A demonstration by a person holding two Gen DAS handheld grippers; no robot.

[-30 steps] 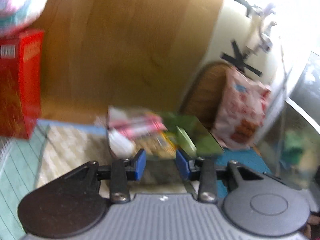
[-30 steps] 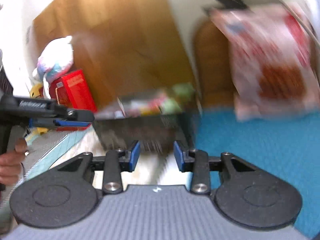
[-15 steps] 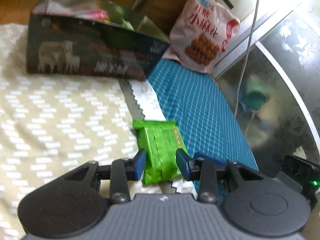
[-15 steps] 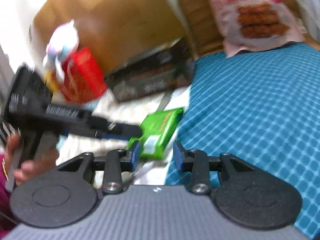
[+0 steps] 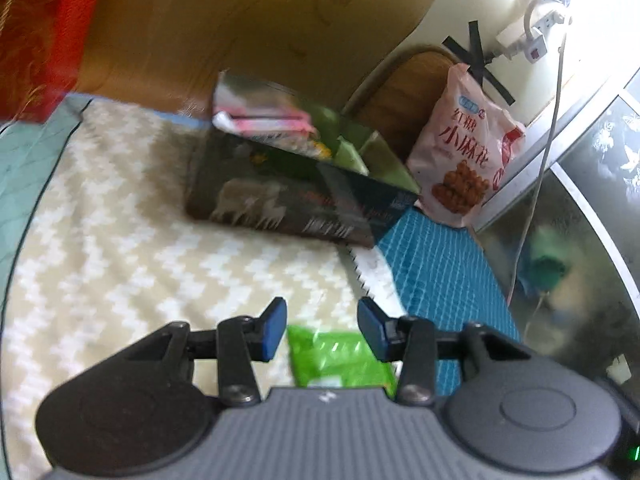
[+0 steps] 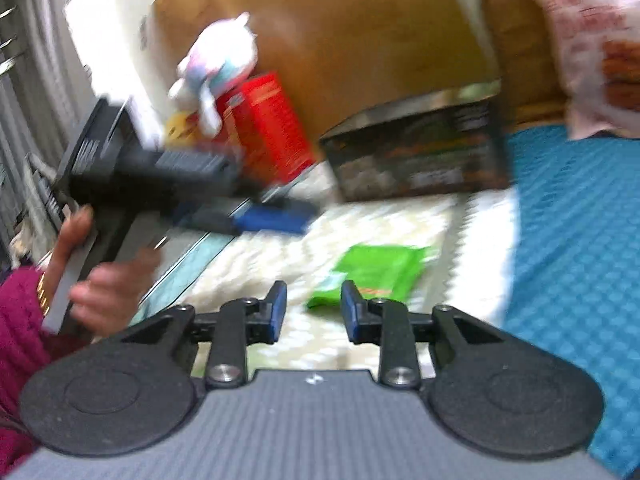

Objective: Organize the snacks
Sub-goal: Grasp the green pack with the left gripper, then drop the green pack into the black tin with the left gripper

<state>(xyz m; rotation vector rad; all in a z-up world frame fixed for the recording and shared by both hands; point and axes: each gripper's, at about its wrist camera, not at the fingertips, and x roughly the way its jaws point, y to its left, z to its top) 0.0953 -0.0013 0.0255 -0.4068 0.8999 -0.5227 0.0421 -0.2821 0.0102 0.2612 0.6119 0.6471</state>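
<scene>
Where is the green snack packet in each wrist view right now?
Left wrist: green snack packet at bottom centre, lying on the patterned cloth between the opening jaws of the left gripper, unpinched.
Right wrist: packet just below centre, past the right gripper.
Shared landmark: dark box.

**Bed with 3 covers and what lies on them**

The bed carries a beige zigzag cloth (image 5: pixel 120 248), a blue checked cloth (image 6: pixel 572 240) beside it and a pale green sheet (image 5: pixel 28 168) at the far edge. A green packet (image 6: pixel 376 274) lies flat on the zigzag cloth. A dark box (image 5: pixel 280 208) rests at the head, straddling both cloths. A red box (image 6: pixel 268 128) stands upright nearby.
</scene>
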